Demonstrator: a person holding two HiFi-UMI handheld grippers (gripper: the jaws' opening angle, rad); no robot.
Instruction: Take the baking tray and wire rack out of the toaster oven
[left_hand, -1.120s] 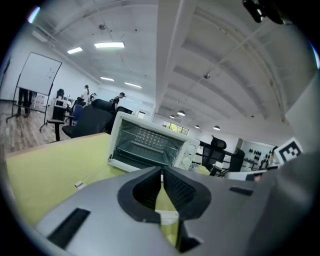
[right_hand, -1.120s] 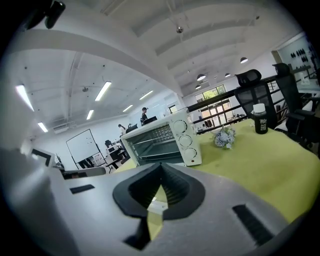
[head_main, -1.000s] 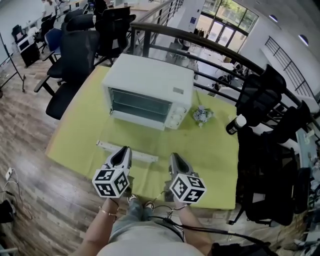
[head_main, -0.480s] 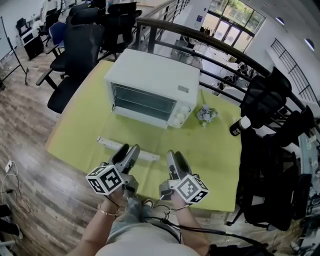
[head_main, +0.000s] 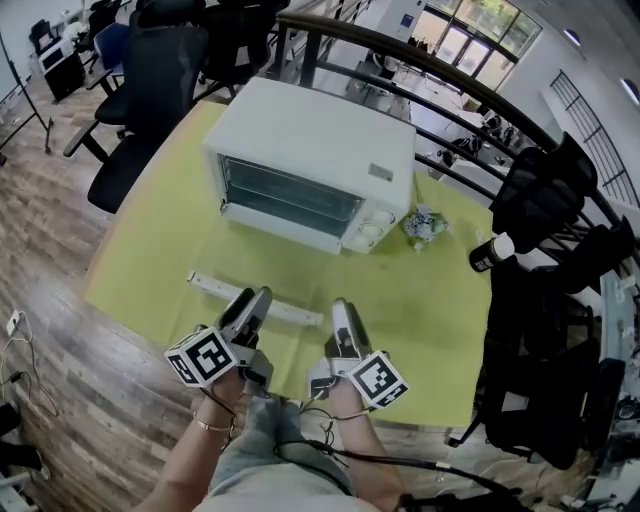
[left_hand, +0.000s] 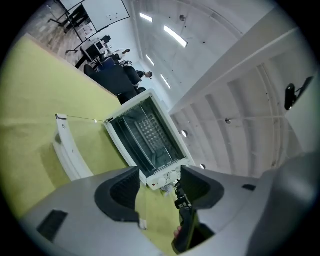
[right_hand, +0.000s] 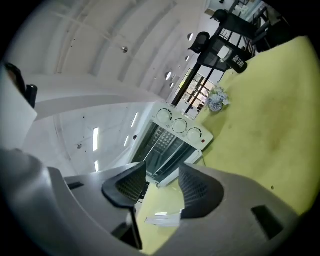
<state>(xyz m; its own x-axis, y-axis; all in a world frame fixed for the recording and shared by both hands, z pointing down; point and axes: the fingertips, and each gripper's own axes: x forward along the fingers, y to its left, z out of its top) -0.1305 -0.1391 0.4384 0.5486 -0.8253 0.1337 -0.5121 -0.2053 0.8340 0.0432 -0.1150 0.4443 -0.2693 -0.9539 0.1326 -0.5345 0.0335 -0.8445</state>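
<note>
The white toaster oven (head_main: 310, 160) stands at the back of the yellow-green table (head_main: 420, 320), its front facing me. Its glass door seems folded down flat, with the white handle bar (head_main: 250, 300) lying on the table. Thin rack bars (left_hand: 150, 132) show inside the cavity; I cannot make out the tray. My left gripper (head_main: 255, 298) hovers by the near side of the handle bar, its jaws opening with nothing between them. To its right, my right gripper (head_main: 338, 306) is open and empty. Both point at the oven (right_hand: 172, 145).
A crumpled wrapper (head_main: 425, 225) lies right of the oven, and a dark bottle with a white cap (head_main: 490, 252) stands at the table's right edge. Black office chairs (head_main: 150, 90) crowd the left side, more chairs the right. A railing (head_main: 400, 70) runs behind.
Both grippers went from shut to open and rolled outward. They sank a little toward the near table edge. The view shifted so the oven looks closer.
</note>
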